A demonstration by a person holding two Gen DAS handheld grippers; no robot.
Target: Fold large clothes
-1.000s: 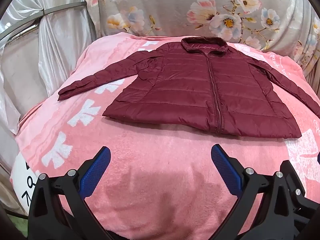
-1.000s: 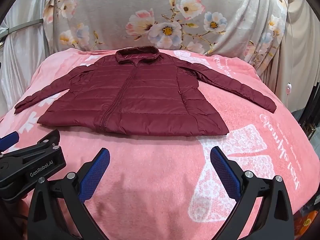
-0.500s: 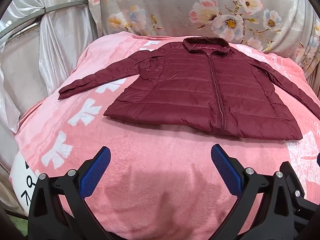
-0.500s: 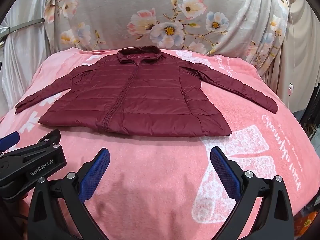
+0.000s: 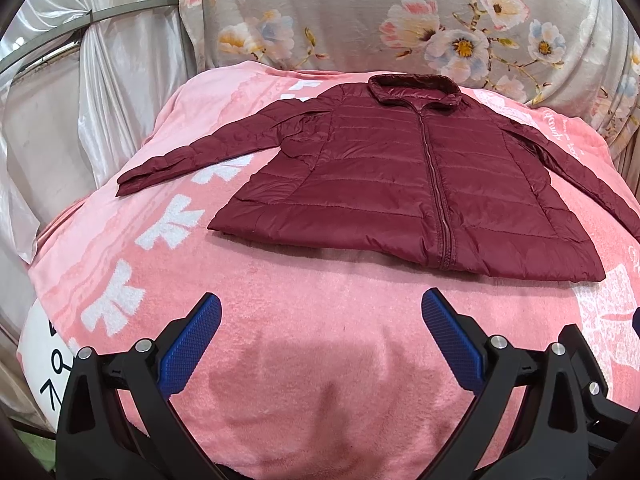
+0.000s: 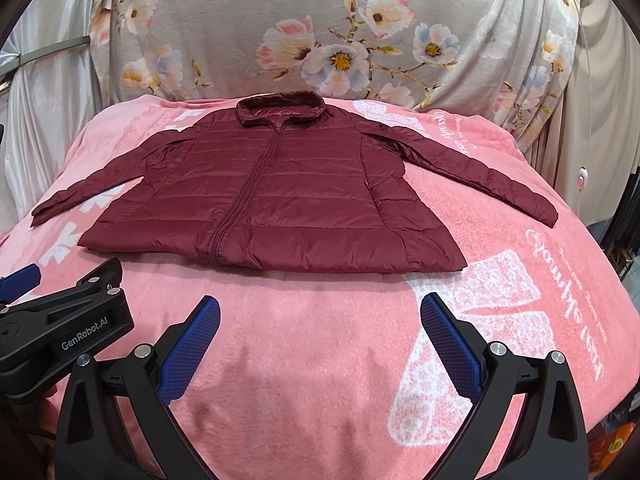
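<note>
My left gripper [image 5: 320,334] hung over the near edge of the pink blanket [image 5: 304,320], its jaws spread wide and holding nothing. My right gripper [image 6: 320,334] hung the same way just beside it, jaws released and empty, blue pads [image 6: 450,346] facing each other across bare blanket.

The jacket [image 5: 400,176] lay flat on the blanket ahead of both grippers, apart from them, front up and zipped. Its collar [image 6: 280,108] pointed away from me toward the floral cloth [image 6: 320,28] draped behind. Its hem ran nearest to me. Both sleeves were spread out and angled down to either side: the left sleeve [image 5: 200,152] reached across the blanket's white pattern, and the right sleeve [image 6: 480,176] ended close to the white lettering.

From the right wrist view, part of my left gripper's black body showed at the lower left. A pale satin curtain [image 5: 100,92] hung to the left of the blanket.
</note>
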